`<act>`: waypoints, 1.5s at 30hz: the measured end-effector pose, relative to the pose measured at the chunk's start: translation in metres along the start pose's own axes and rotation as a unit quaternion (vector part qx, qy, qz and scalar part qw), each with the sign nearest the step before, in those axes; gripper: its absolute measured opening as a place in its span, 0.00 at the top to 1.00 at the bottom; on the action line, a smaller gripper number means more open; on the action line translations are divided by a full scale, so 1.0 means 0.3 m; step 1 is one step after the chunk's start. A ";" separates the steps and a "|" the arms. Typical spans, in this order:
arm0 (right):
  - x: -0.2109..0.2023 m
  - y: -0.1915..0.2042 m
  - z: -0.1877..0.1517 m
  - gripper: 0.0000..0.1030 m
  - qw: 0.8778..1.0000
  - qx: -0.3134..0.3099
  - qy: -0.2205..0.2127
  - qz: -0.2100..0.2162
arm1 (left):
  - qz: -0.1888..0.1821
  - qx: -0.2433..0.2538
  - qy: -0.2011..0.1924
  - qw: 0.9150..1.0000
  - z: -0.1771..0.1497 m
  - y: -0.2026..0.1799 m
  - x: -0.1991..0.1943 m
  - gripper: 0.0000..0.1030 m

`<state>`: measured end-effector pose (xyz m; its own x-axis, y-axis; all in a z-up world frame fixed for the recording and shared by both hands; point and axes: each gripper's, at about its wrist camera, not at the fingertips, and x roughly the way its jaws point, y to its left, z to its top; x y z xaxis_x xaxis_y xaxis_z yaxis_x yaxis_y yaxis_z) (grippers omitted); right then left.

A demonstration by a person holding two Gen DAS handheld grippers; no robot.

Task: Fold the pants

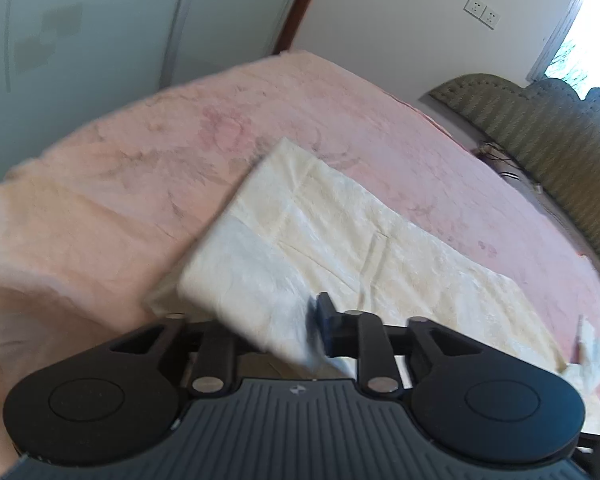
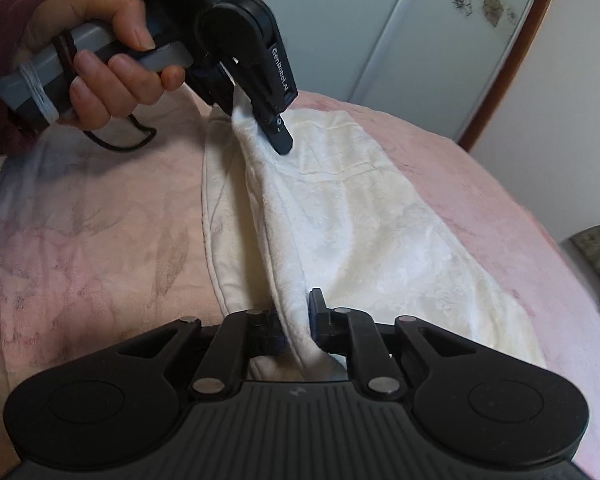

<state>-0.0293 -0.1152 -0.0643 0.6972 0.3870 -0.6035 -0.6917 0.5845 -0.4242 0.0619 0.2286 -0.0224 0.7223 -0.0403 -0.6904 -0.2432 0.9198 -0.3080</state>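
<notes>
The cream-white fleece pants [image 1: 340, 232] lie on the pink bed cover [image 1: 140, 160], stretching away from me. My left gripper [image 1: 296, 328] is shut on a raised fold of the pants' near edge. In the right wrist view the pants [image 2: 360, 220] lie on the cover with one edge lifted into a ridge. My right gripper [image 2: 296, 320] is shut on the near end of that ridge. The left gripper [image 2: 260, 120], held by a hand, pinches the far end of the same edge and holds it up.
The pink cover [image 2: 80, 220] spreads over the whole bed. A padded striped headboard [image 1: 548, 140] stands at the right. A pale wardrobe [image 1: 80, 20] and a white wall with sockets [image 1: 482, 12] are behind the bed. A black cord [image 2: 120, 140] hangs from the hand.
</notes>
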 end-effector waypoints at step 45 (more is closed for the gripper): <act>-0.108 -1.374 -0.882 0.84 0.751 0.567 0.161 -0.298 | -0.188 0.536 -0.055 0.821 -0.536 -0.879 -0.020 0.45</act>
<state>0.1833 -0.5573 -0.0486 0.6114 -0.2702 -0.7438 0.4574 0.8876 0.0535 0.0175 -0.0764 -0.0424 0.6847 -0.4189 -0.5964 0.6773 0.6679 0.3085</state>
